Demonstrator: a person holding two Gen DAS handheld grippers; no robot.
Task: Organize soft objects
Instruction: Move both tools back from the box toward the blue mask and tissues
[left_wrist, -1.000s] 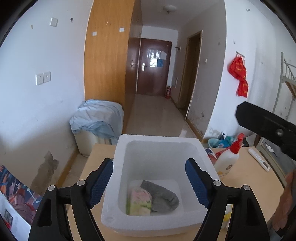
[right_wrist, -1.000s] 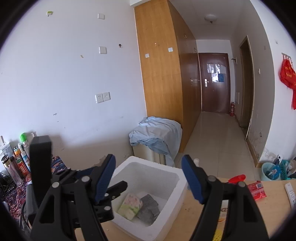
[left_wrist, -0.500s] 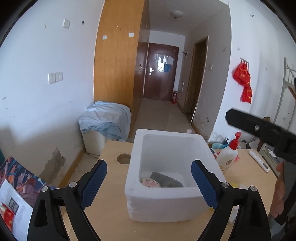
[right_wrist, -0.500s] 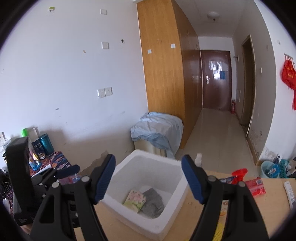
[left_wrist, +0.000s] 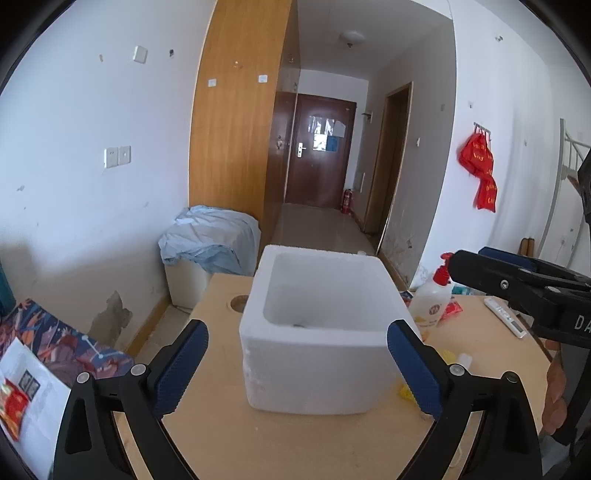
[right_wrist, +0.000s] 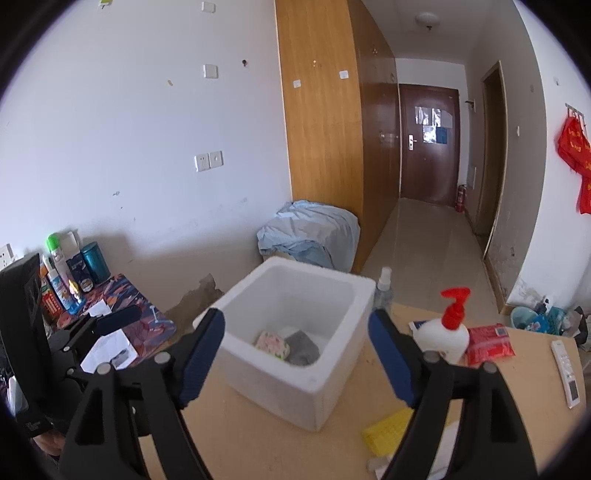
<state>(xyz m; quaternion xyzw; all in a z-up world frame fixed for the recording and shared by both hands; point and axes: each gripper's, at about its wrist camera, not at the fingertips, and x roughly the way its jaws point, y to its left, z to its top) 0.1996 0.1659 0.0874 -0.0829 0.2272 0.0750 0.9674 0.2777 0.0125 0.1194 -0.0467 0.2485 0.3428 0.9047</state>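
A white foam box (left_wrist: 317, 354) stands on the wooden table (left_wrist: 295, 443); it also shows in the right wrist view (right_wrist: 314, 387). Inside it lie a pink-and-green soft pack (right_wrist: 272, 341) and a grey cloth (right_wrist: 303, 347). From the left wrist view the contents are hidden behind the box's front wall. My left gripper (left_wrist: 297, 367) is open and empty, held back in front of the box. My right gripper (right_wrist: 297, 358) is open and empty, also in front of the box, and appears at the right of the left wrist view (left_wrist: 517, 284).
A white pump bottle with a red top (right_wrist: 448, 332), a red packet (right_wrist: 487, 339), a remote (right_wrist: 567, 373) and a yellow sponge (right_wrist: 388, 430) lie right of the box. A clear spray bottle (right_wrist: 383, 286) stands behind it. A side table with bottles (right_wrist: 70, 277) is at left.
Both grippers have pulled back and away from the box, which now looks smaller and farther. The left view has dropped so the box's contents are no longer visible in it.
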